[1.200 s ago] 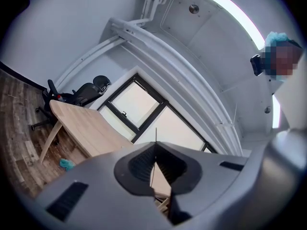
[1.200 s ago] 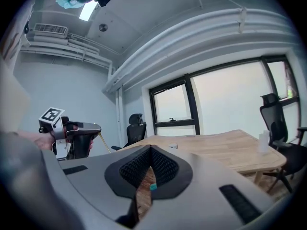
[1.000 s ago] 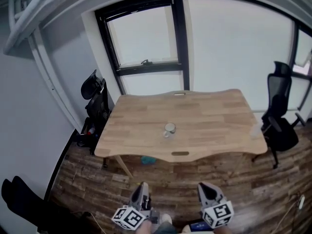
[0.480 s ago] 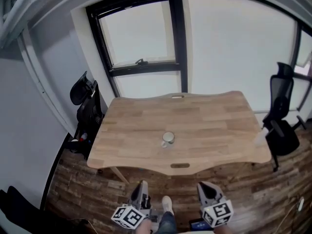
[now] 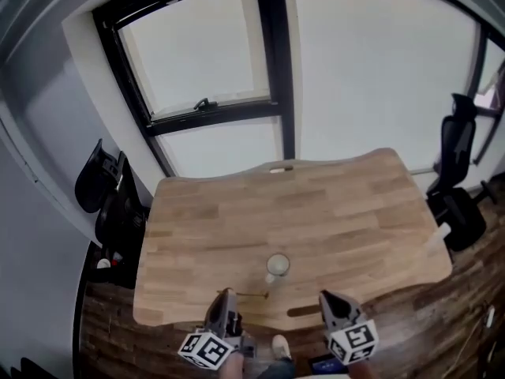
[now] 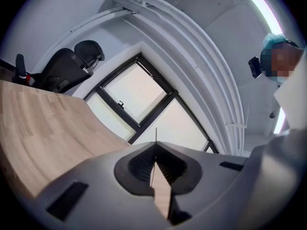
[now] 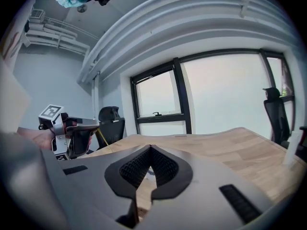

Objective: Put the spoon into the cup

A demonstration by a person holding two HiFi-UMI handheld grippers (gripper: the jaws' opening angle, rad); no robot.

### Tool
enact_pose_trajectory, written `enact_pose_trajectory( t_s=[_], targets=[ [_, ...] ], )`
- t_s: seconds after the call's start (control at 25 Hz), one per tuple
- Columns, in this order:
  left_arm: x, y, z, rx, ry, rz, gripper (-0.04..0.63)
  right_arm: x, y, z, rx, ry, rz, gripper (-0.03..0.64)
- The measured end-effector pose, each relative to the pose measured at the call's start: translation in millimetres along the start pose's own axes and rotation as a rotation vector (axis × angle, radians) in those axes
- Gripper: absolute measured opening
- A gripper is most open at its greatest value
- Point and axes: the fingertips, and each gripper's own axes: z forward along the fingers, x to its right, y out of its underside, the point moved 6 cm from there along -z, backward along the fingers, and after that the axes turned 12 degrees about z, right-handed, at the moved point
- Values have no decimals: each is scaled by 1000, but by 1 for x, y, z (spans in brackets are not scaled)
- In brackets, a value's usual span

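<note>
Pinching spoon (image 5: pixel 254 294) w/ left gripper (image 5: pixel 226 297), tip nr cup (image 5: pixel 277 265).

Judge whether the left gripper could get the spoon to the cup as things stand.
Probably yes: the cup stands open-topped on the table, with nothing between it and the left gripper, whose jaws hold the spoon.

The table (image 5: pixel 331 212) is patterned in pale wooden strips, and the floor (image 5: pixel 465 298) is laid in dark brown planks. The cup (image 5: pixel 277 265) is seen as whitish, the spoon (image 5: pixel 251 294) as golden. The window frame (image 5: pixel 272 69) and the chairs (image 5: pixel 106 200) are coloured black. Grey bodies and black-and-white marker cubes are shown on the left gripper (image 5: pixel 224 297) and the right gripper (image 5: pixel 327 298).
</note>
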Motion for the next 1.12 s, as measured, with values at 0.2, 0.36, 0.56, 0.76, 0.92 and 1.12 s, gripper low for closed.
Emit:
enact_pose_trajectory(
  t_s=[0.2,0.36,0.56,0.76,0.92,1.12],
  targets=[
    [-36,-10,70,-51,46,-19,2,15,-17,60,-1,55,15,-3],
    [-54,-6,108,-105,77,-37,2,25,-20,87,-12,107,34,-3],
    [-65,-1,137,-139,116,-57,2,35,-15,99,-28,164,49,-3],
    [-67,-3,144,-148,132,-74,2,35,-16,95,-29,199,52,-3],
    [-66,-3,144,-149,142,-79,2,32,-17,89,-9,208,55,-3],
    [-65,1,142,-162,146,-76,2,31,-11,83,-7,217,64,-3]
  ],
)
